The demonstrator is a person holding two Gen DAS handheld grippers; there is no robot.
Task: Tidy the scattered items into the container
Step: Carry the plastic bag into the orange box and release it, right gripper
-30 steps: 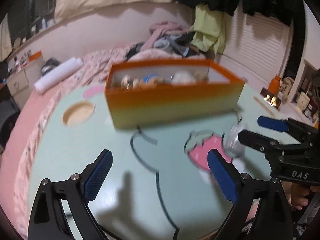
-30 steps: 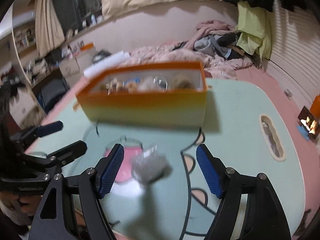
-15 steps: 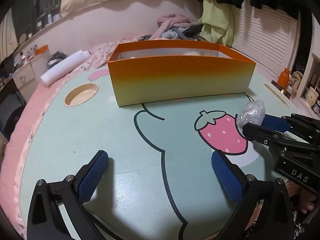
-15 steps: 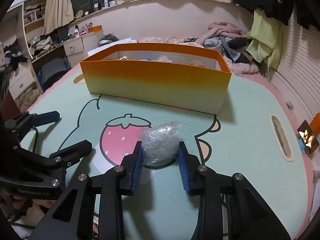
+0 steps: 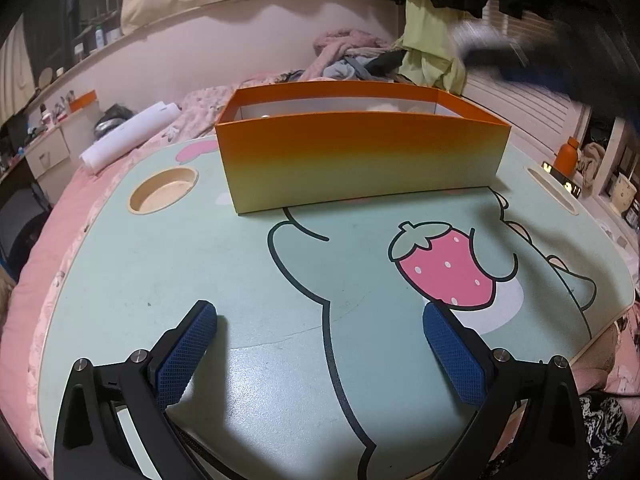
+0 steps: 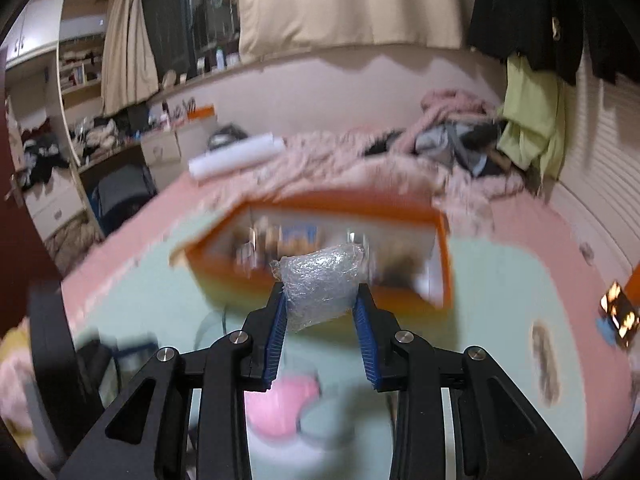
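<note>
Left wrist view: we are keeping our left hand-held gripper spread wide and empty over the table, facing the orange box. Right wrist view: our right hand-held gripper is pinching the crumpled plastic wad in the air, near that box.

The right gripper is clamped shut on a crumpled plastic wad, which is pinched between the blue pads near the fingertips and sticks out a bit past them; the gripper is held up in the air, though its frame is badly blurred. The left gripper is spread wide, nothing between its pads; it's kept low, fingers pointed forward, tips just above the surface.
</note>
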